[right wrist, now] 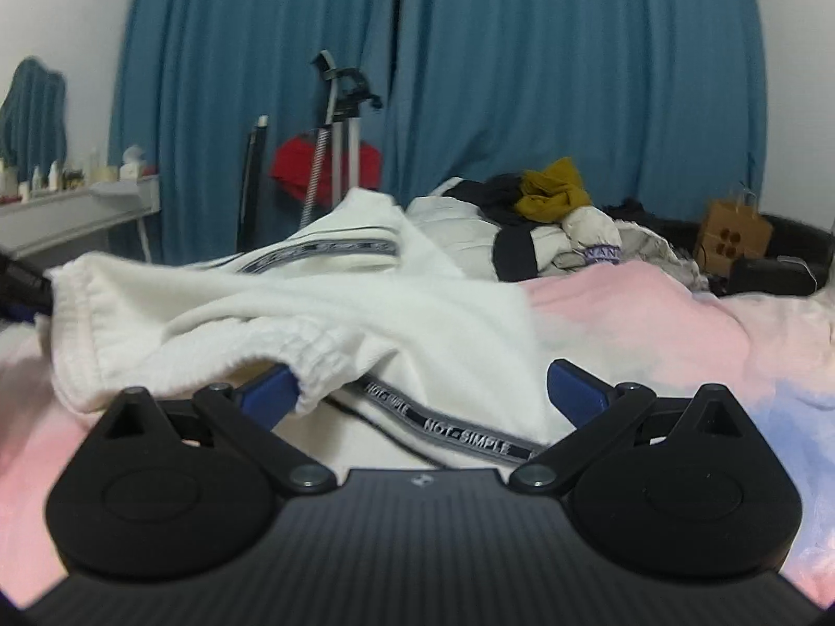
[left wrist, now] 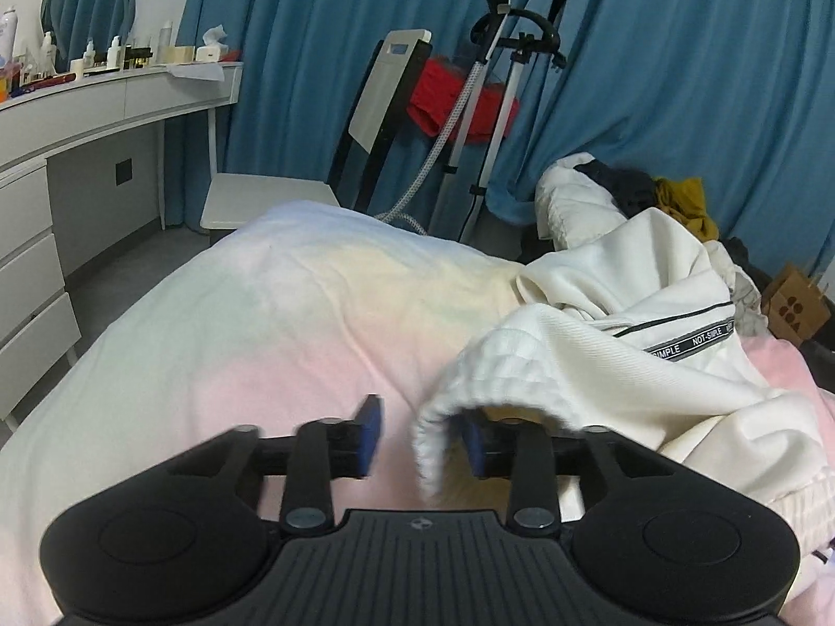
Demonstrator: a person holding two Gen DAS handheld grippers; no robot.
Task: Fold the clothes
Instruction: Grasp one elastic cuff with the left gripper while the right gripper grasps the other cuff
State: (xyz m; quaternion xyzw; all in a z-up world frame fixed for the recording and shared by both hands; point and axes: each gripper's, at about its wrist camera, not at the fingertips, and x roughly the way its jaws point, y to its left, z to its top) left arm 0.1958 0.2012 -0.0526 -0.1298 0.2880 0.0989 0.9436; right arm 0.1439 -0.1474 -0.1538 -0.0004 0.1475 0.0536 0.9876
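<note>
the left hand-held gripper (left wrist: pixel 421 435) at the lower middle of its frame has its blue pads partly spread, and a ribbed hem of the white garment (left wrist: pixel 626 344) droops between them, lying over the right pad without being pinched. the right hand-held gripper (right wrist: pixel 425 391) at the bottom of its view stands spread wide over the same white garment (right wrist: pixel 292 313), whose elastic edge brushes the left pad while a grey band reading "not-simple" runs between the fingers. the garment lies rumpled on the pink and pale bed (left wrist: pixel 261 323), with a heap of other clothes (right wrist: pixel 548 208) behind it at centre right and blue curtains (right wrist: pixel 522 78) across the back.
</note>
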